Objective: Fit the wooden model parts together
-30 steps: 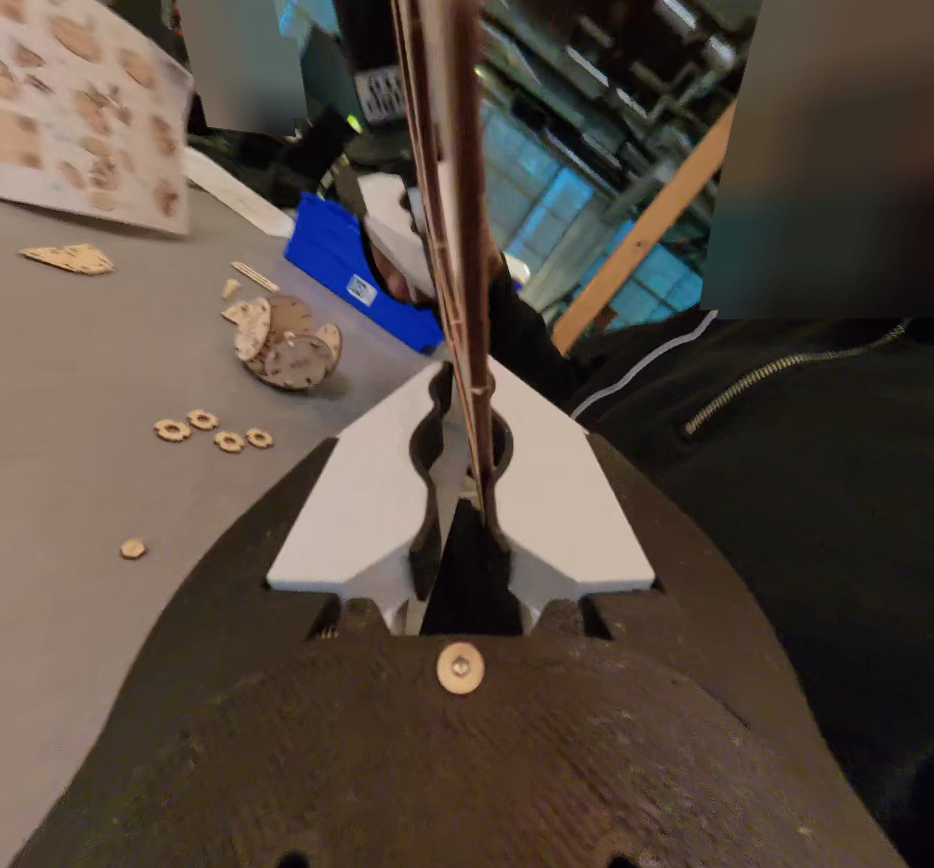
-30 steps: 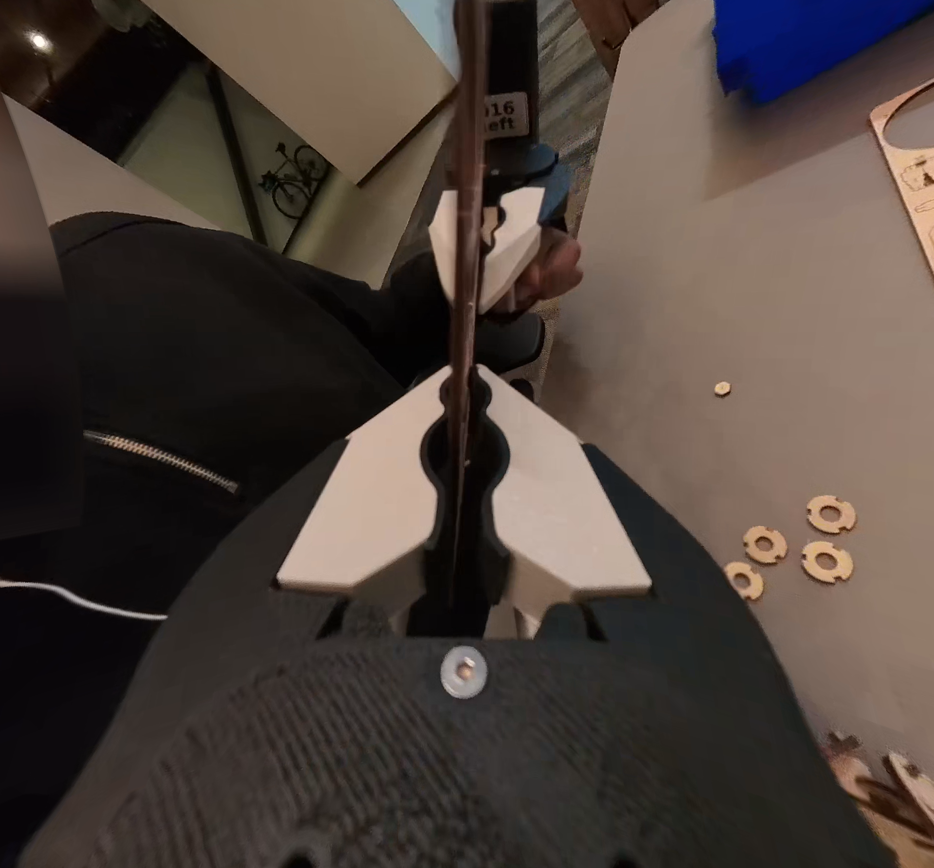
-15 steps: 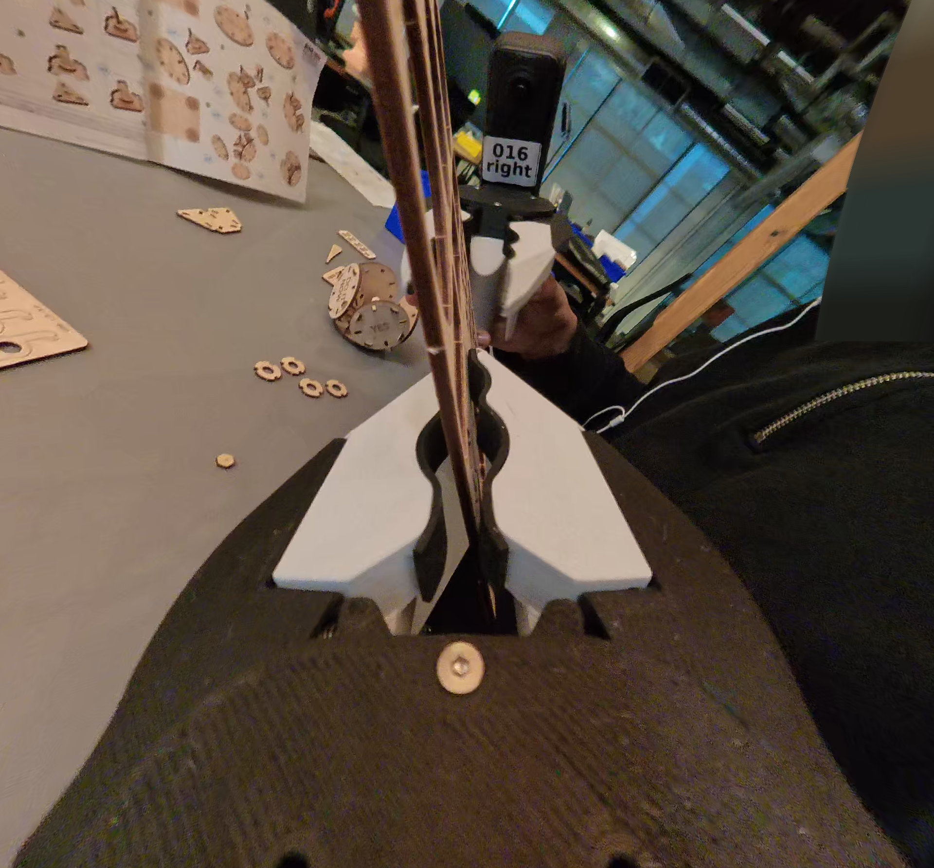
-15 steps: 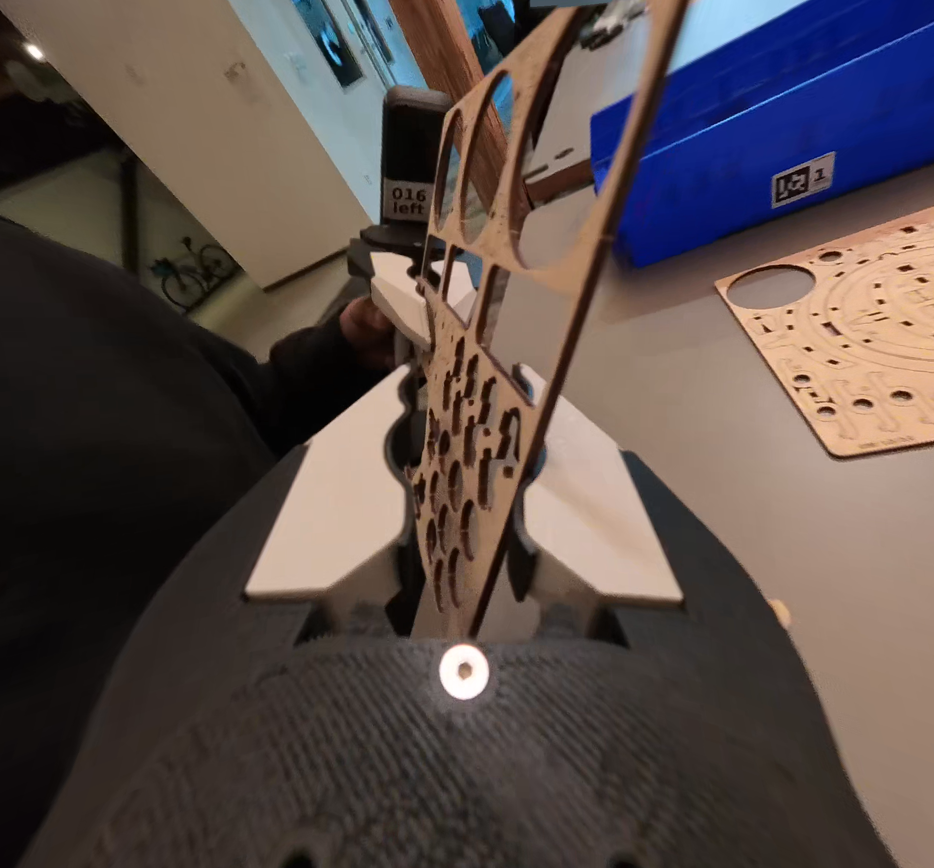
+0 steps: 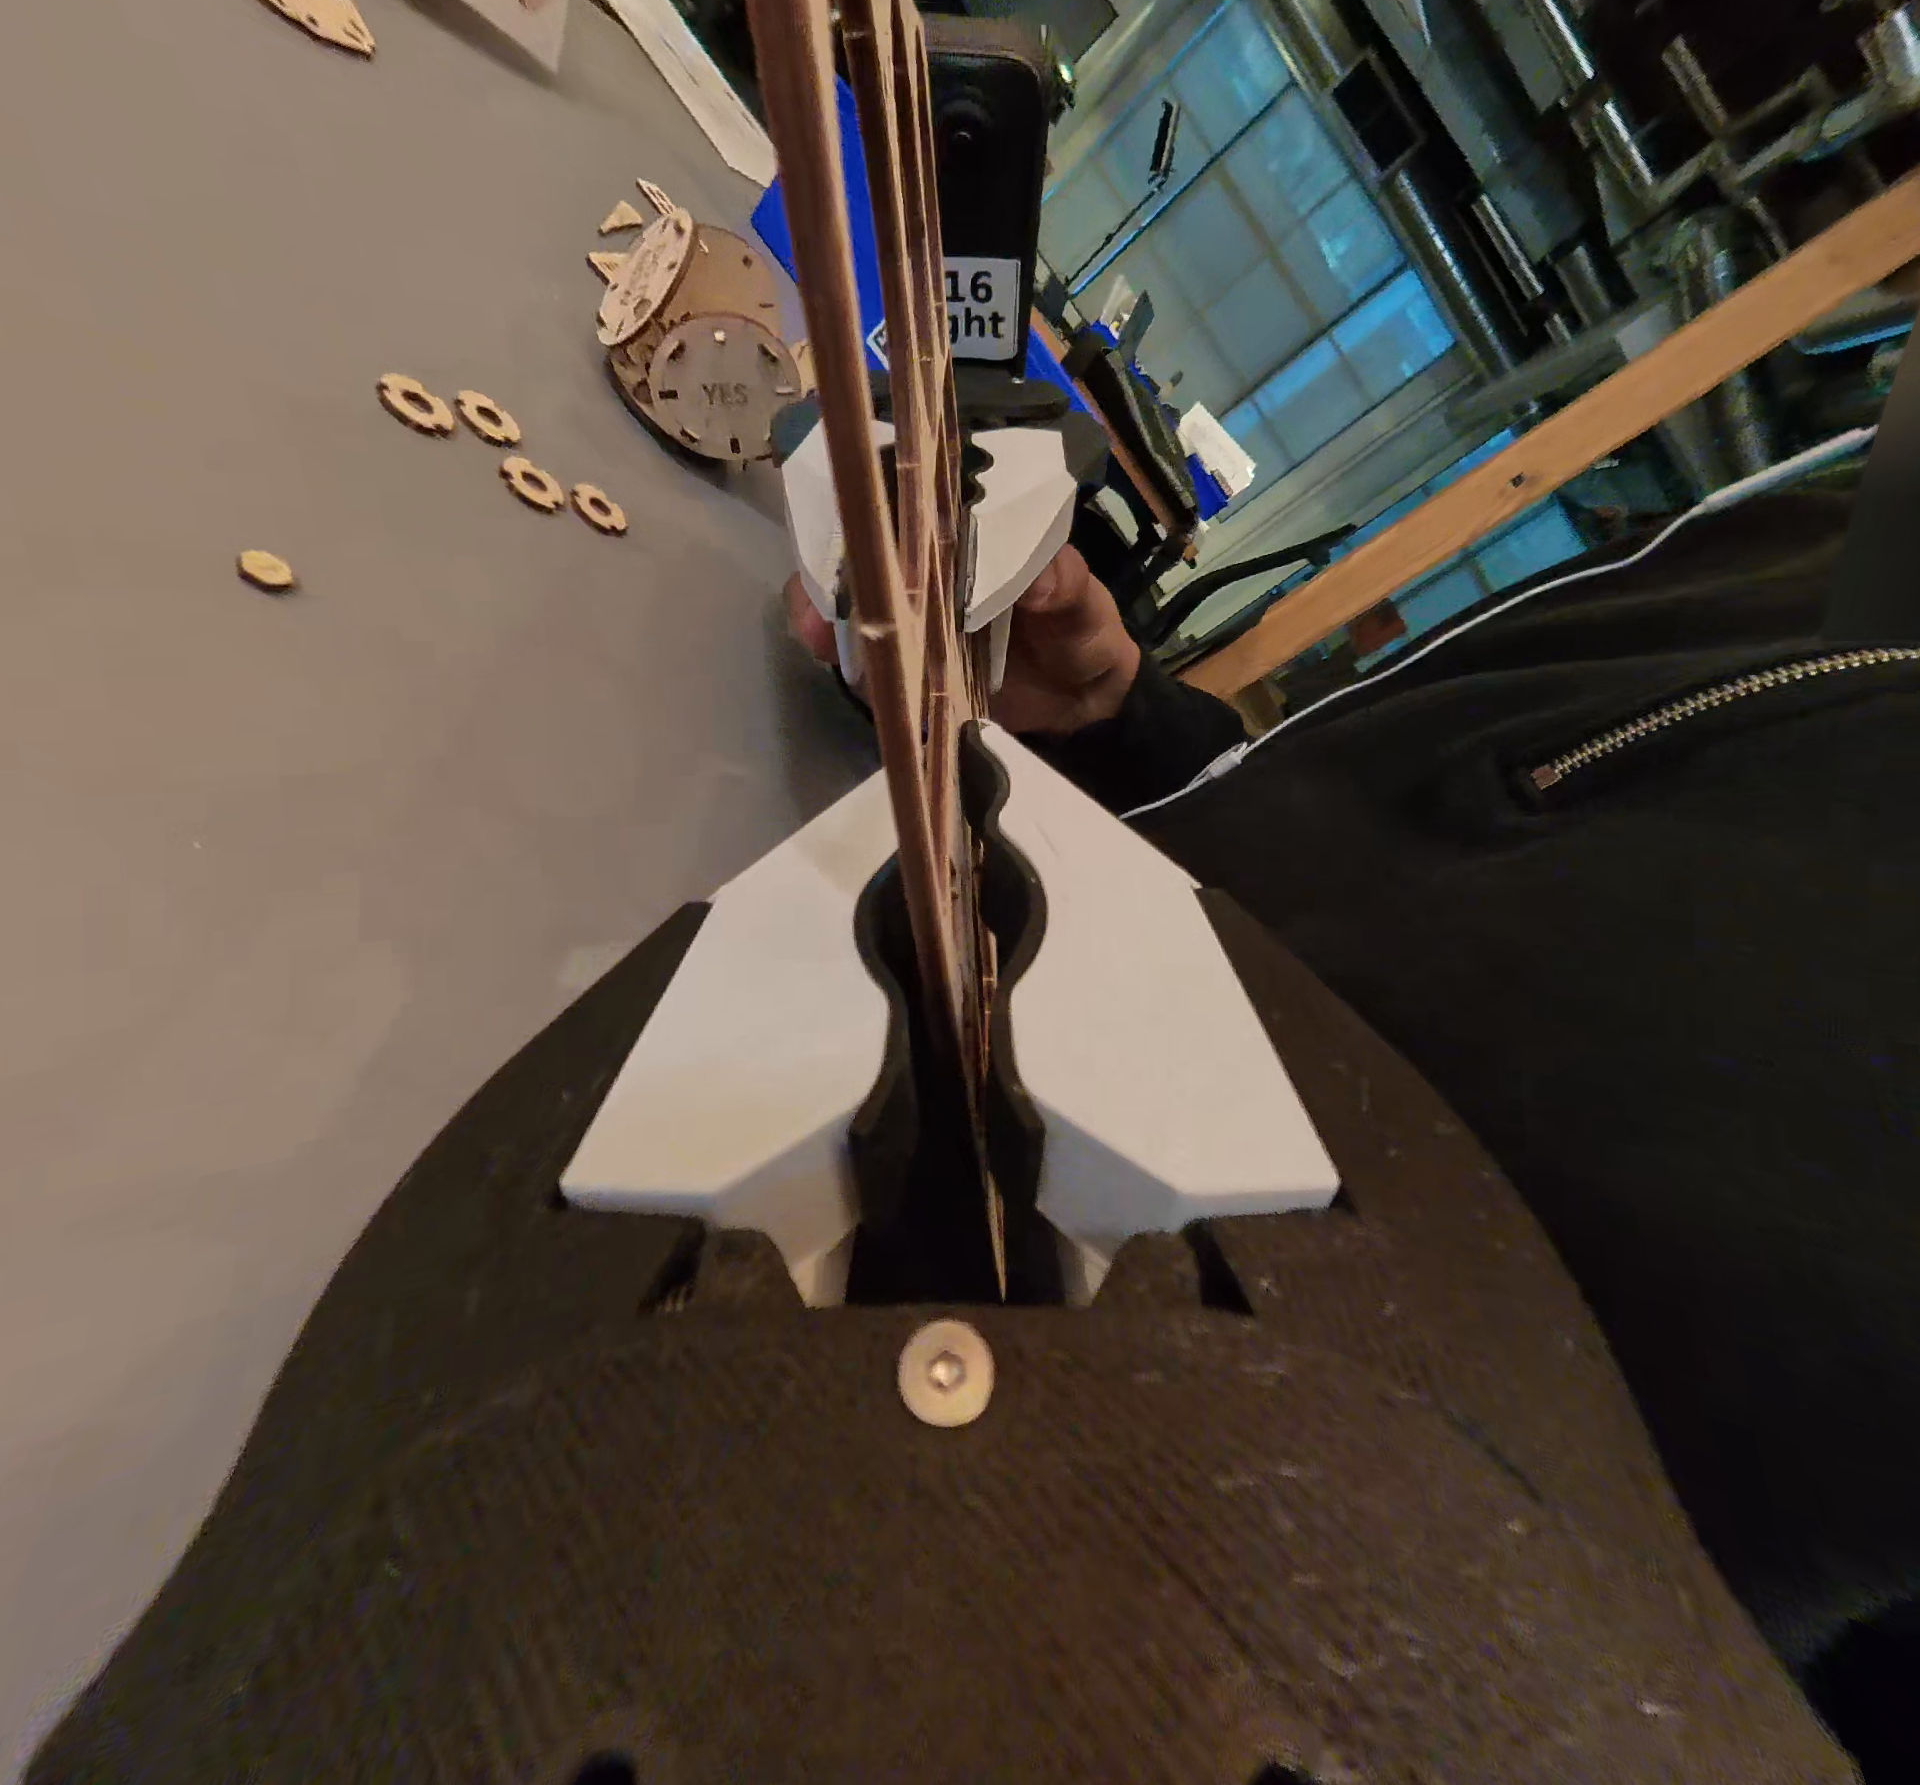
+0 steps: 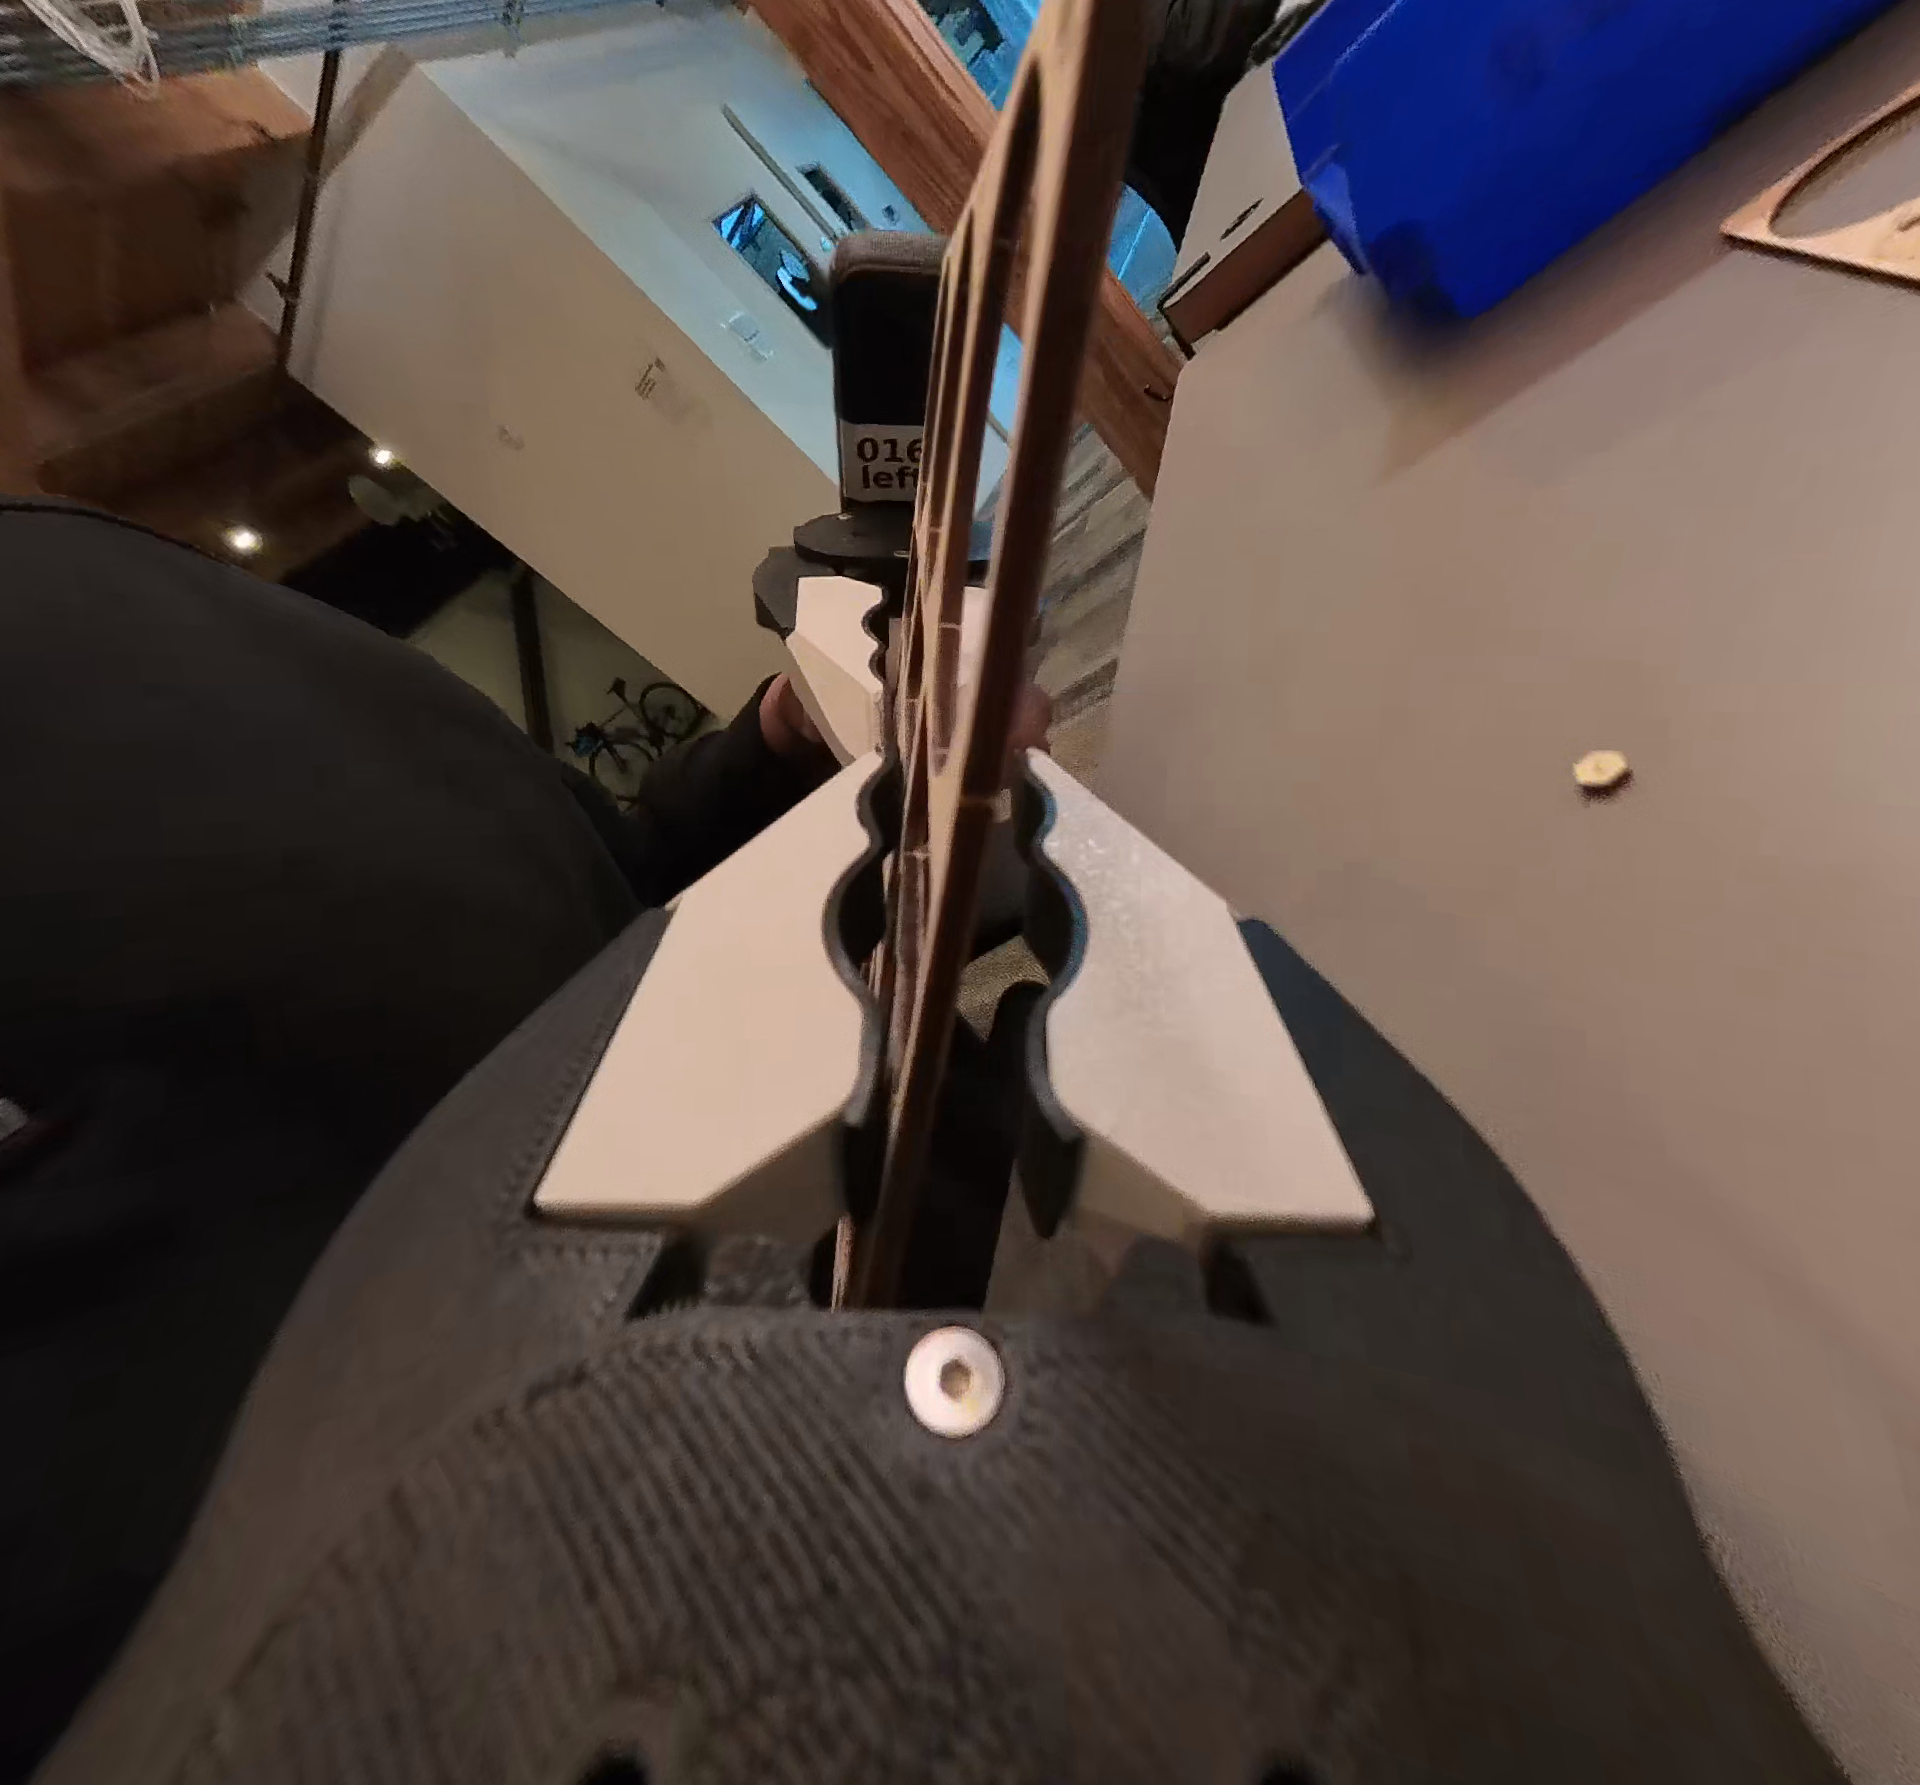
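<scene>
A thin laser-cut wooden sheet with many cut-outs is held up in the air, seen edge-on. My left gripper is shut on its lower edge, both pads against the wood. In the left wrist view my right gripper faces me farther along the sheet, a finger on each side. In the right wrist view the sheet stands tilted between the fingers of my right gripper, with gaps between pads and wood, so that gripper is open. My left gripper shows beyond it, clamped on the sheet.
On the grey table lie several small wooden rings, a round wooden assembly and a small hexagon piece. A blue bin and another wooden sheet lie farther off. The person's black jacket is close by.
My right gripper was shut on the sheet, opened wide, and now stands narrower around it without pressing. The sheet has turned back to edge-on. My left gripper has stayed shut on it.
</scene>
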Demonstrator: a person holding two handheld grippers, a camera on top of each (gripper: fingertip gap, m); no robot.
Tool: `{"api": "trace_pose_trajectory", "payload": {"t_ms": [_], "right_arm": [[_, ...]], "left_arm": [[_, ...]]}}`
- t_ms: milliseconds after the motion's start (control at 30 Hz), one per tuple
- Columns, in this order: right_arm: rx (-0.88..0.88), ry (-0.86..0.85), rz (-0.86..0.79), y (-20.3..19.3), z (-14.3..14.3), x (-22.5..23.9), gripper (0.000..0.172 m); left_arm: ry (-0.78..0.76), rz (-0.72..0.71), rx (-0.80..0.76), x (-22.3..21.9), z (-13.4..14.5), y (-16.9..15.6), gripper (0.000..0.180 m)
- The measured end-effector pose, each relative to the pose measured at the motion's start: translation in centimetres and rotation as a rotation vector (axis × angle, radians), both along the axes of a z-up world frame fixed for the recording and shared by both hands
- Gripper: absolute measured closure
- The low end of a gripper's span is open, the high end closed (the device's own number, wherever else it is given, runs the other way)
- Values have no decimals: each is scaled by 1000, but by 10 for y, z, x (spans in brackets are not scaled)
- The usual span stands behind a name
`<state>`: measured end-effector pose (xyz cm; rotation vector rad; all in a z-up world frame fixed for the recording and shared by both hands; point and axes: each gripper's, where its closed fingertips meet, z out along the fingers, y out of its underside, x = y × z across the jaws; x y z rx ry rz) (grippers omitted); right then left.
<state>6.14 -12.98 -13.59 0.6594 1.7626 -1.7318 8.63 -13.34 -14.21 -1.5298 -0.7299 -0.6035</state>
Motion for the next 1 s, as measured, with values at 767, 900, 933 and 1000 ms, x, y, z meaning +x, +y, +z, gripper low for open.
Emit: {"api": "trace_pose_trajectory", "payload": {"t_ms": [767, 900, 933, 1000], "right_arm": [[122, -98, -260, 75, -19, 17, 163], [135, -82, -283, 81, -21, 21, 168], [143, -82, -290, 83, -23, 20, 167], [151, -88, -298, 85, -27, 20, 166]], "left_arm": [[-46, -201, -46, 8, -18, 67, 178], [-75, -210, -45, 9, -22, 74, 178], [-85, -207, -47, 9, -23, 76, 178], [-89, -205, -59, 10, -27, 77, 178]]}}
